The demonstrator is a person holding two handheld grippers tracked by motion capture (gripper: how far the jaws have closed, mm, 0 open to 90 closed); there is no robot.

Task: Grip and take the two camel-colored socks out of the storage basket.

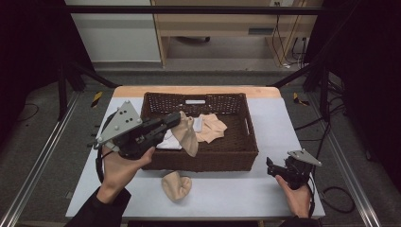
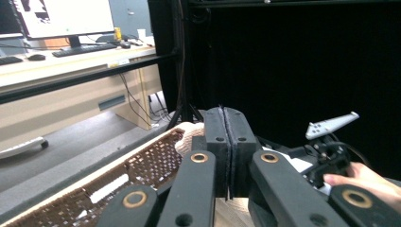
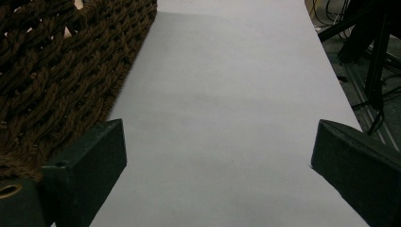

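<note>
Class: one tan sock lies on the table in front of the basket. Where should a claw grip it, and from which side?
Grip the tan sock at its raised, bunched middle, coming straight down from above. It lies limp on the table, so a fold there is likely easiest to pinch.

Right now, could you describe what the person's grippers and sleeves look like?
Both the left gripper and the right gripper are black, with blocky two-jaw fingers and brass-ringed pivots. Each carries a grey three-cornered plate dotted with holes and trails a black cable. The person's sleeves are dark.

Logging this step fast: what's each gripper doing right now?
Left gripper: closed on a beige fabric sock over the brown wicker basket.
Right gripper: open, holding nothing.
</note>
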